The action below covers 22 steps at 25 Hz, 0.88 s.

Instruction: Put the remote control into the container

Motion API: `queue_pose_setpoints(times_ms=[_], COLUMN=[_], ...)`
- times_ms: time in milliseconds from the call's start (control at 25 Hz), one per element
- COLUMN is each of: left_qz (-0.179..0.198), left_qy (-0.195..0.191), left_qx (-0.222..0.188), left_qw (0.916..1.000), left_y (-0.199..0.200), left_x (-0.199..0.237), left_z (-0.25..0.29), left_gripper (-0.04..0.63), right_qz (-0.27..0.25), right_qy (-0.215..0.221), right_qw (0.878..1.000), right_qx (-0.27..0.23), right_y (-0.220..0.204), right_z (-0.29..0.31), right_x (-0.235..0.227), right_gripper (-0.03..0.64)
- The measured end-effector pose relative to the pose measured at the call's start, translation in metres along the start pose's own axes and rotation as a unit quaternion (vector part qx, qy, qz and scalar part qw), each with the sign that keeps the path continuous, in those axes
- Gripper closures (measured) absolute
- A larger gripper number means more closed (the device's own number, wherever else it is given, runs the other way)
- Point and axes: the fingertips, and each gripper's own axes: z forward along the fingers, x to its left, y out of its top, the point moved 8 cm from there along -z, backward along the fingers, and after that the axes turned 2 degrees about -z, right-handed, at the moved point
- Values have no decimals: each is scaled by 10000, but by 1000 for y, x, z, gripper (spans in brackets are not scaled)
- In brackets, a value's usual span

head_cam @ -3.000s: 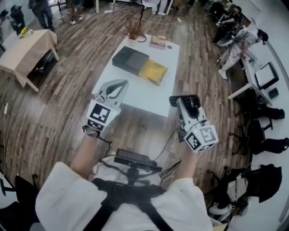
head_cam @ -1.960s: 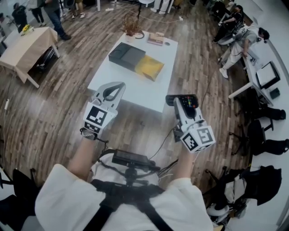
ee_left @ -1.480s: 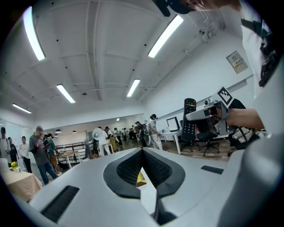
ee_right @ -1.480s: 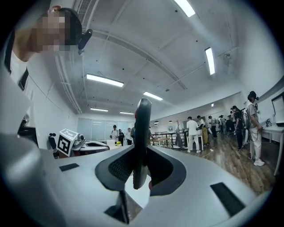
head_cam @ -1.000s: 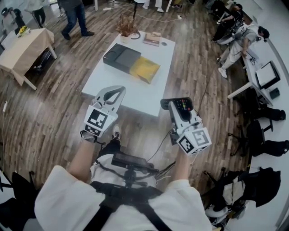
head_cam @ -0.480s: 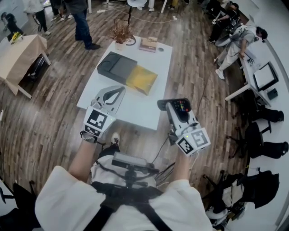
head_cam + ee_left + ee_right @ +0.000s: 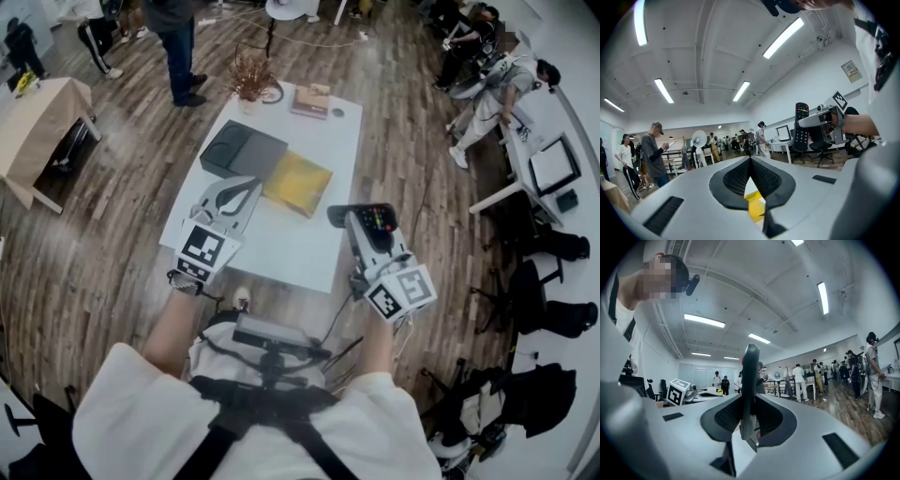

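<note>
Remote control [image 7: 339, 214]: clamped edgewise in the right gripper [image 7: 367, 230] jaws, level, at the worktop [image 7: 281, 246] right edge.
Container [image 7: 244, 150]: dark, yellow section [image 7: 298, 178] adjoining, ahead-left of those jaws, well apart.
Left gripper [image 7: 251, 182]: jaws closed, empty.
Handling: hold firm and approach over the bare near worktop.

Two hand-held grippers [image 7: 246, 184] [image 7: 360, 219], one remote control [image 7: 337, 215], one container [image 7: 240, 150], one table [image 7: 300, 255].
</note>
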Motion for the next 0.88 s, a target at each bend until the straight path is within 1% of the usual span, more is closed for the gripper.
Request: queue_pose_setpoints(times_ms=[280, 480, 880], left_qz=[-71, -148, -105], left_qy=[-82, -131, -198], left_qx=[7, -79, -25], left_qw=[9999, 9998, 9997], left_y=[-12, -15, -26], left_x=[34, 53, 81], left_z=[21, 29, 45], left_gripper=[584, 584, 584], right_qz=[-25, 8, 28], right_qy=[-134, -183, -329], right_qw=[9999, 9998, 9993], right_qx=[76, 99, 149], right_y=[-5, -8, -9], right_z=[37, 59, 90], right_x=[-11, -13, -22], right_gripper=[537, 537, 537])
